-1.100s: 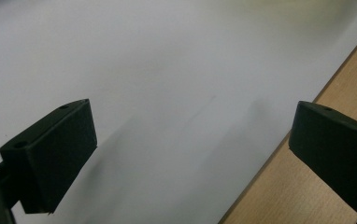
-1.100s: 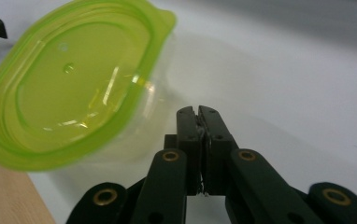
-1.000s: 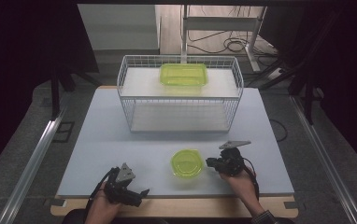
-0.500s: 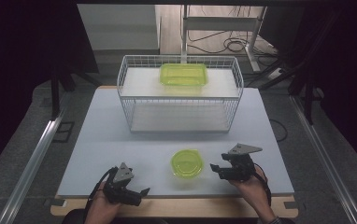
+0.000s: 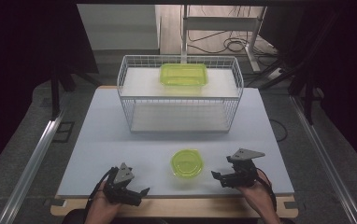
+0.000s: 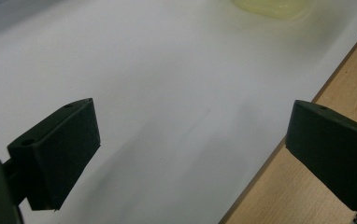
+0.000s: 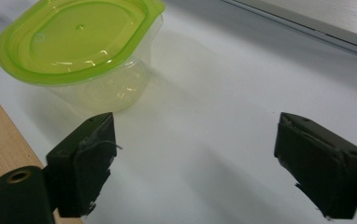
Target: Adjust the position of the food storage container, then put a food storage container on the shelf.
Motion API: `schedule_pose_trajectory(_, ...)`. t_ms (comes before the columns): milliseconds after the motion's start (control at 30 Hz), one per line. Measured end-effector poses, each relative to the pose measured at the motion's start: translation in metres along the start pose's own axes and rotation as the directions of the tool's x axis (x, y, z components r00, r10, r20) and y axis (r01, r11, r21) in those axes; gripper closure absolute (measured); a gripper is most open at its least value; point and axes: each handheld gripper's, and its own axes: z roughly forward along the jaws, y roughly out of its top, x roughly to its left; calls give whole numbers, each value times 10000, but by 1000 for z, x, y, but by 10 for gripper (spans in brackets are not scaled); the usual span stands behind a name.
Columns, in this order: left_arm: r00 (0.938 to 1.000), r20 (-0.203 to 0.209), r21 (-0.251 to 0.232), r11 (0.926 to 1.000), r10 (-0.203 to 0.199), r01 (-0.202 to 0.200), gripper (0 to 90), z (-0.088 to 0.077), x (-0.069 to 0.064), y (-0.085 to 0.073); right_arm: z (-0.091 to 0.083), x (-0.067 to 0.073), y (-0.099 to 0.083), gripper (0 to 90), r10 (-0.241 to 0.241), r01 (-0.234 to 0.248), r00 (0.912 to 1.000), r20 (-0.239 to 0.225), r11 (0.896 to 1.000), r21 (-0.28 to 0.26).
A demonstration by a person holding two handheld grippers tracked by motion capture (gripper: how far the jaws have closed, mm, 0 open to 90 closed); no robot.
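My right gripper [image 5: 219,176] sits near the table's front edge with jaws wide apart and nothing between them; they've just been opening, and in the right gripper view only bare white table surface [image 7: 223,116] shows in the gap. From it the round tub with the green lid [image 5: 187,163] lies just to the left in the high view, near but not touching, slightly farther from me. In the right gripper view the tub [image 7: 81,51] stands upright beyond the left jaw, off the centre line. My left gripper [image 5: 137,193] is also spread open on nothing, over the table's front edge, the tub off to its right and farther away. So the right hand is nearer. The tub looks round, no real long axis. A rectangular green-lidded container [image 5: 184,74] rests on the wire basket [image 5: 181,100] at the back, well apart.
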Motion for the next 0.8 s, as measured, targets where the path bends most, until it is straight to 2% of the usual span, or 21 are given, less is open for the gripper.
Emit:
schedule_pose_trajectory(200, 10000, 1, -1, 10000, 51, -51, 30, 1, 0, 0, 3, 0, 0, 83, 31, -28, 9999, -121, 9998, 197)
schedule_pose_trajectory(433, 9999, 6, 9, 9999, 112, -112, 27, 2, -1, 0, 4, -2, 7, 81, 468, -461, 9974, -556, 9989, 129)
schedule_pose_trajectory(633, 9998, 9, 84, 9997, 218, -218, 25, 2, 0, 0, 6, -2, 20, 54, 905, -878, 9912, -963, 9956, 321)
schedule_pose_trajectory(733, 9997, 13, 84, 9997, 237, -237, 25, 2, 0, 0, 7, -2, 28, 149, 1227, -1175, 9844, -1260, 9919, 474)
schedule_pose_trajectory(800, 9997, 10, 94, 9997, 245, -245, 25, 2, 0, 0, 8, -3, 31, 210, 1261, -1191, 9827, -1353, 9911, 589)
